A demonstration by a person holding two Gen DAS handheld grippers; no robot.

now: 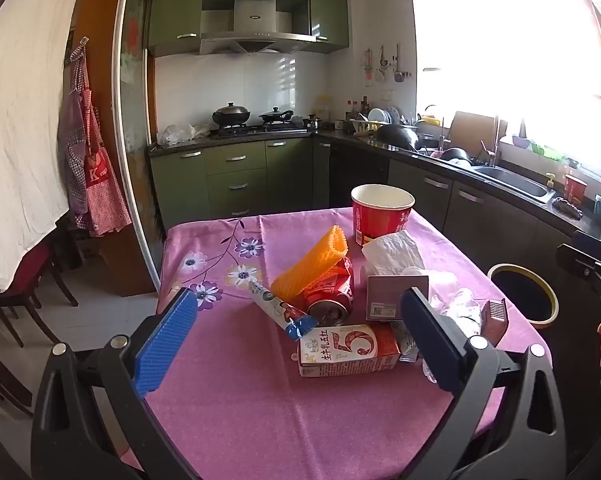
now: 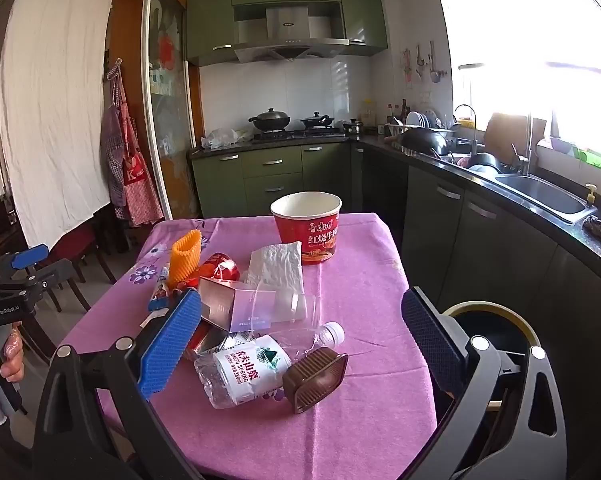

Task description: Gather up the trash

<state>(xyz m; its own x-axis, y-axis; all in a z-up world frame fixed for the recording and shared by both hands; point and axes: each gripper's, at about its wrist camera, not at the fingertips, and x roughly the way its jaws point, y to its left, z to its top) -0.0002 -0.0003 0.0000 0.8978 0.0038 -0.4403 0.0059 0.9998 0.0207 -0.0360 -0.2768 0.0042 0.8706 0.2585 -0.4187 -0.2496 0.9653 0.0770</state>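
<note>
The trash lies heaped in the middle of the pink-clothed bench [image 1: 228, 400], and the bin [image 2: 496, 320] stands on the floor off its right edge, just beside the right tongs [image 2: 304, 344]. Both the left tongs [image 1: 300, 332] and the right tongs are spread wide apart, holding nothing, hovering above the near edge. Nearest the right tongs is a crushed water bottle [image 2: 248, 368], long axis running from near-left to far-right with its cap pointing away, touching a brown plastic tray [image 2: 316, 376]. The left tongs face a milk carton [image 1: 348, 352] lying crosswise, left to right, so a straight descent should span its narrow side. The right view shows the bottle plainly; the left view hides it behind the right finger, but shows the carton and the crushed can [image 1: 328, 300], which the right view mostly covers.
</note>
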